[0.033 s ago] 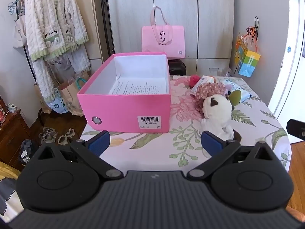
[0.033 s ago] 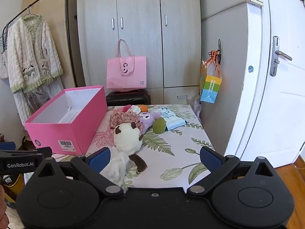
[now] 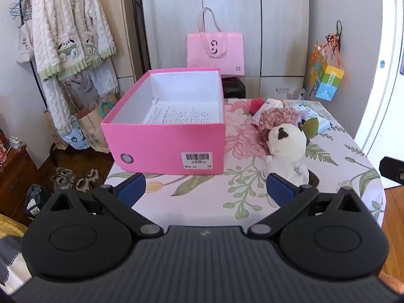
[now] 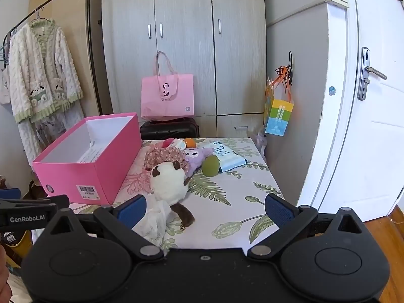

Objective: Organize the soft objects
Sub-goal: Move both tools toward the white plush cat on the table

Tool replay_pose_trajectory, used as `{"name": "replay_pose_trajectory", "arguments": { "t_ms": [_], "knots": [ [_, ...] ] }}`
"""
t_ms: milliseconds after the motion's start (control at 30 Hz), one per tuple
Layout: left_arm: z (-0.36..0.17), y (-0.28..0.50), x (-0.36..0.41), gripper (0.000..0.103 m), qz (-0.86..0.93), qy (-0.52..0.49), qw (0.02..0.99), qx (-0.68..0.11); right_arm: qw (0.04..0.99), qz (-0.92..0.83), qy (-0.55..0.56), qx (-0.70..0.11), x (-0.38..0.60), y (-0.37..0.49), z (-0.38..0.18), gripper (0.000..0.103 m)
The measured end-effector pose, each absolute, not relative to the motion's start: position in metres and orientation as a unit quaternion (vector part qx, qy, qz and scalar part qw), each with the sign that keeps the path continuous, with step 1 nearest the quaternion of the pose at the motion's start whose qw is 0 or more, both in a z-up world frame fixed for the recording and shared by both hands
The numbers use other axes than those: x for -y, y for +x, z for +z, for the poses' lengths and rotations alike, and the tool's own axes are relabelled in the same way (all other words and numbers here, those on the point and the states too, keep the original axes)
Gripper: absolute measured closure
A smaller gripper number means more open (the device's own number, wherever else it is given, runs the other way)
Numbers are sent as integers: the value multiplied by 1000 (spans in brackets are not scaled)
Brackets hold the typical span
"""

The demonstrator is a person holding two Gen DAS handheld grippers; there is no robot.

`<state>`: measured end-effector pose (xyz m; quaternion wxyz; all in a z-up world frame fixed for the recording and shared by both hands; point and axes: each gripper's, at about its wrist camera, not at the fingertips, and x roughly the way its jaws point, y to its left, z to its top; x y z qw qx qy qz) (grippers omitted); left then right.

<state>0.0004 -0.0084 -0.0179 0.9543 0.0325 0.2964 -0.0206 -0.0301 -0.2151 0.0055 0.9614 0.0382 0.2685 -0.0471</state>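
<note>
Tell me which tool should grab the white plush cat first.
Right, probably. The white plush cat lies just ahead of the right tool, near its left finger, jaws wide open. The left tool, also open, faces the pink box, with the cat off to its right.

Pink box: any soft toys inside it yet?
None yet. The pink box is lidless and shows only a printed sheet on its floor.

Grey wardrobe (image 4: pixel 184 50) at back, white door (image 4: pixel 373 126) rt, prob. wood floor (image 4: pixel 388 240).
</note>
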Motion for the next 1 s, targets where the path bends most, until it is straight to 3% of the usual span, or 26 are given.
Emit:
{"name": "replay_pose_trajectory", "arguments": {
  "t_ms": [1000],
  "knots": [
    [-17,3,7,0,-57,29,940,-334,954,-58,47,-289,226,-29,3,1]
  ]
}}
